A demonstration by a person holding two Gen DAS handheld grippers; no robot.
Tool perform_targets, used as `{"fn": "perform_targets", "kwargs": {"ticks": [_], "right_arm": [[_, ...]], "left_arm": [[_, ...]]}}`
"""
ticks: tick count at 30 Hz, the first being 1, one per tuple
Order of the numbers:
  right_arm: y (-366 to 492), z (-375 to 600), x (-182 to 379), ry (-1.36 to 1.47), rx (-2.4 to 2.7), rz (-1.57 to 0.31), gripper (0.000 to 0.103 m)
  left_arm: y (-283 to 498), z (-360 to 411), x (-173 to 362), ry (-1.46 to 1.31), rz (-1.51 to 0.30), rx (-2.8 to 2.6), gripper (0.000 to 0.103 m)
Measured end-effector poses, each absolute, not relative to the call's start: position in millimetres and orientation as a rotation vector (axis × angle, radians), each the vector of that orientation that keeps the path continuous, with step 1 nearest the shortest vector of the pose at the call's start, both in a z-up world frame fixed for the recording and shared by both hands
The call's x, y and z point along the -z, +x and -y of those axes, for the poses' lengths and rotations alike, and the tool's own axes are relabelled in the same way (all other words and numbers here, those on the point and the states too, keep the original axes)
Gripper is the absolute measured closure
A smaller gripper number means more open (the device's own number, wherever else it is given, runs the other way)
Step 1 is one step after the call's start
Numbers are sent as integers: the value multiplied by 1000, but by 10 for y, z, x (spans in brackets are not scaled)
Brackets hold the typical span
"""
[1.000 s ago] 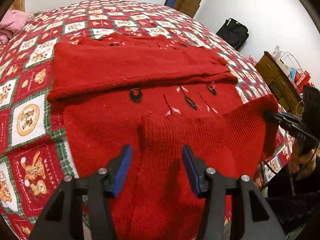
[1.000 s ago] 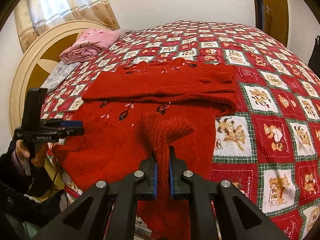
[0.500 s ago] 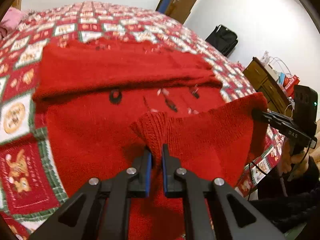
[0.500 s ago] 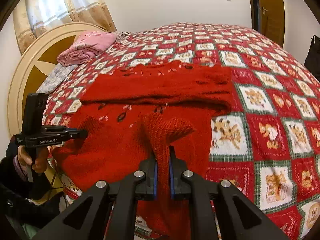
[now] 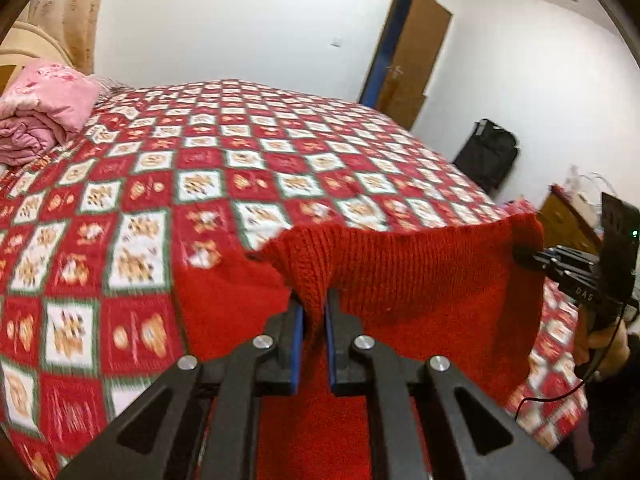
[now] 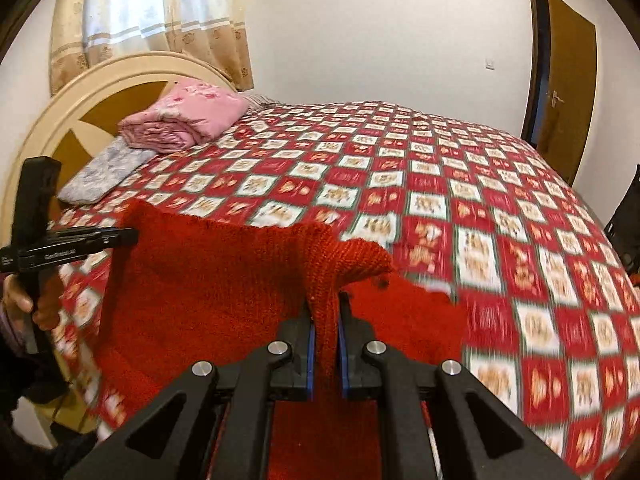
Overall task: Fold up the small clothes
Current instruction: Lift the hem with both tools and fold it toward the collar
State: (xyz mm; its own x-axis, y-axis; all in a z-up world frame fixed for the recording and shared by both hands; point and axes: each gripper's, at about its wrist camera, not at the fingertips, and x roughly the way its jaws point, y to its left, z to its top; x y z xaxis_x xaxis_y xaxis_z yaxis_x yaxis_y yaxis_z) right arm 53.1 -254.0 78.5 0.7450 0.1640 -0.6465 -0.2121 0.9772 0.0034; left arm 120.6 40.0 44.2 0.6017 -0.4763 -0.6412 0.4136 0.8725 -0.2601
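A red knitted sweater (image 5: 420, 280) hangs lifted between both grippers above the near edge of the bed. My left gripper (image 5: 311, 312) is shut on its ribbed hem at one corner. My right gripper (image 6: 325, 316) is shut on the hem at the other corner; it also shows at the right of the left wrist view (image 5: 524, 258). The left gripper shows at the left of the right wrist view (image 6: 132, 234). The hem is stretched level between them and the sweater (image 6: 208, 280) hides whatever lies below it.
The bed is covered by a red, white and green checked quilt (image 5: 240, 168) with bear prints. A folded pink blanket (image 6: 188, 120) lies by the cream headboard (image 6: 80, 92). A black bag (image 5: 488, 156) stands by the wall, near a brown door (image 5: 408, 48).
My left gripper shut on the sweater's hem. Both grippers then rose, lifting the hem off the bed so the sweater now hangs between them.
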Motion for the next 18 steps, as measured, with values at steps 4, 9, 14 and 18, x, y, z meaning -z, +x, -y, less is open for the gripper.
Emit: {"fn": "perform_targets", "kwargs": {"ticks": [4,9,14,18], "right_arm": [[1133,2547,-546,-58,-171,-743,95],[1646,2568,-55,-68,-141,-816,95],[1878,2615,365,-71,-122,-878,95],[1913,2604,505,-84,-113,-895,95]], "left_arm": [[1611,-295,-248,-65,-790,462,92],[1973,-244,110,-32,-854,396,91],[2174,-292,381,-7,-901,314,90],[2216,-378,476,-48,-940,310,90]]}}
